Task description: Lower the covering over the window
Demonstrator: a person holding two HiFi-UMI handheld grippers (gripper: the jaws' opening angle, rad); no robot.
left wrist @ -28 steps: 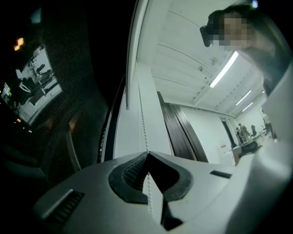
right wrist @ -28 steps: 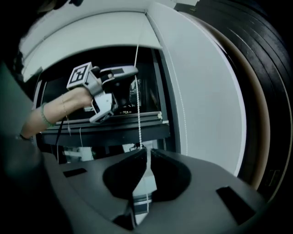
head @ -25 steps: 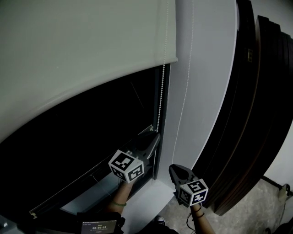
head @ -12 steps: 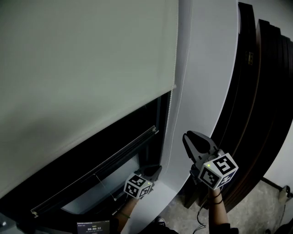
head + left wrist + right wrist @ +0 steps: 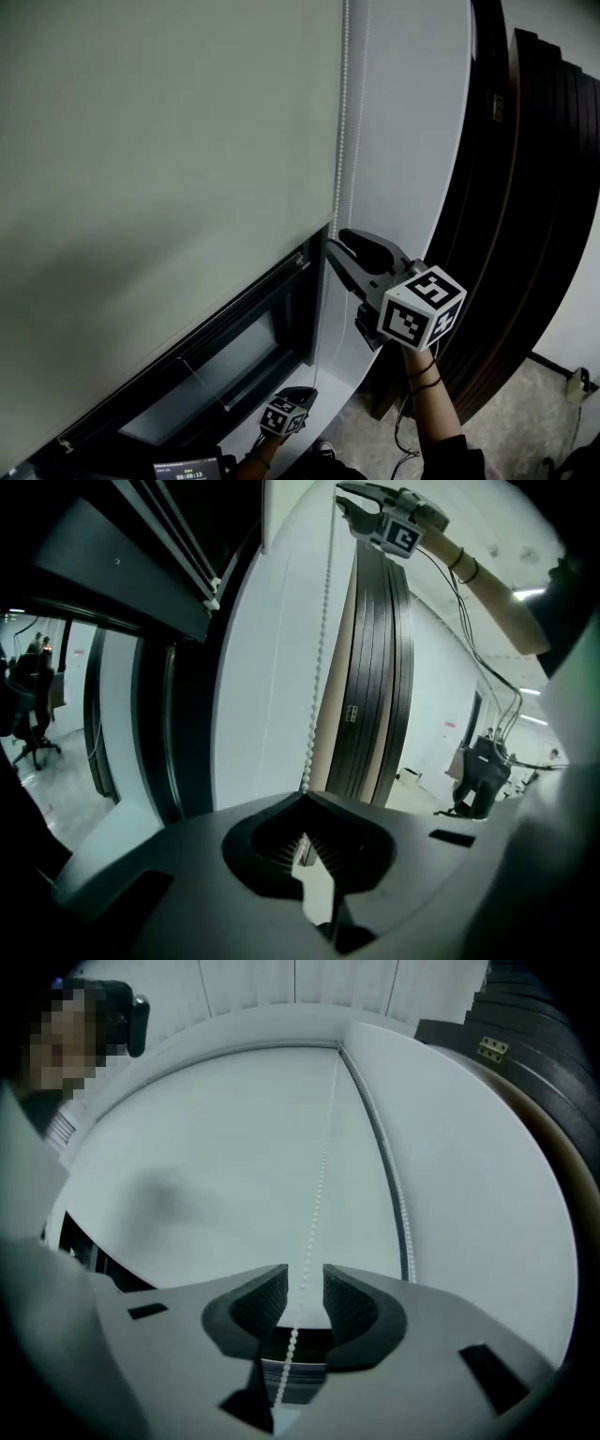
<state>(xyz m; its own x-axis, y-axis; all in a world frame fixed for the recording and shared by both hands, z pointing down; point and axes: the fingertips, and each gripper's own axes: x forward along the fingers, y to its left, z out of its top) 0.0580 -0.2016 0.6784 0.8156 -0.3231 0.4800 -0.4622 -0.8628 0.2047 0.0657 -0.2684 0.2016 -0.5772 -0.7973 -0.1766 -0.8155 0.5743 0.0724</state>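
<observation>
My left gripper [image 5: 306, 392] sits low, tilted down, clamped on the bead chain [image 5: 339, 141]. The right gripper [image 5: 336, 246], held high and near level, has just spread its jaws, with the chain loose between them. I'd pinch there before releasing below, then pull straight down. The blind [image 5: 169, 141] covers most of the window [image 5: 225, 352].

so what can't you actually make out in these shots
1. Top of the blind and its roller: cut off by the head view's upper edge.
2. Left gripper in the head view: tiny, dark, partly behind its own marker cube; its shut jaws on the bead chain read only in the left gripper view.
3. The chain's lower end: hidden under that gripper's body in both those views.
</observation>
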